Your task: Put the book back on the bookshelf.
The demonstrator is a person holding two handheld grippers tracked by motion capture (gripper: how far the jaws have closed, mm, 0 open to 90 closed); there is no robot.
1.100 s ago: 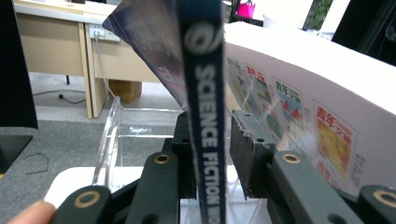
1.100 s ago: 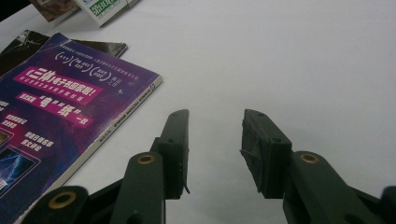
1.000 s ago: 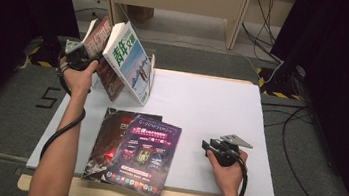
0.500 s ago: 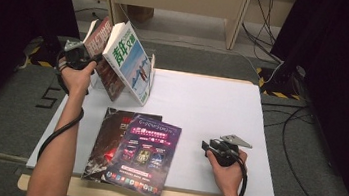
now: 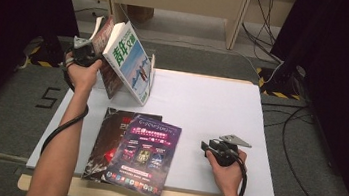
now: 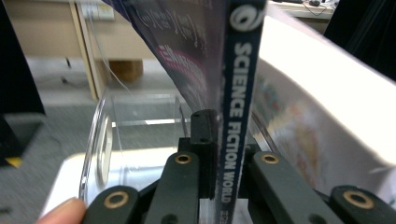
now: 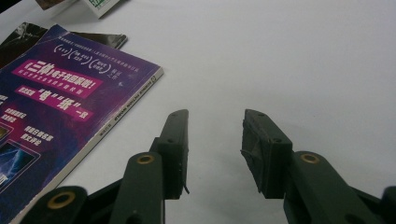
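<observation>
My left gripper [image 5: 87, 53] is raised at the table's far left corner, shut on the spine of a dark magazine [image 5: 104, 31] that stands tilted. Its jaws have just been closing on that spine. In the left gripper view the blue spine [image 6: 238, 93] runs between the jaws of the left gripper [image 6: 224, 135]. A white-and-blue magazine [image 5: 131, 67] leans right beside it. My right gripper [image 5: 209, 146] rests low on the white table [image 5: 202, 101], open, with nothing between its fingers. In its own view the right gripper [image 7: 215, 123] points over bare tabletop.
A purple magazine [image 5: 143, 154] lies on a dark one [image 5: 109, 140] at the near left; its edge [image 7: 60, 107] is left of the right jaws. A clear plastic stand [image 6: 100, 140] sits below the held magazine. Cables trail over the floor beyond the table.
</observation>
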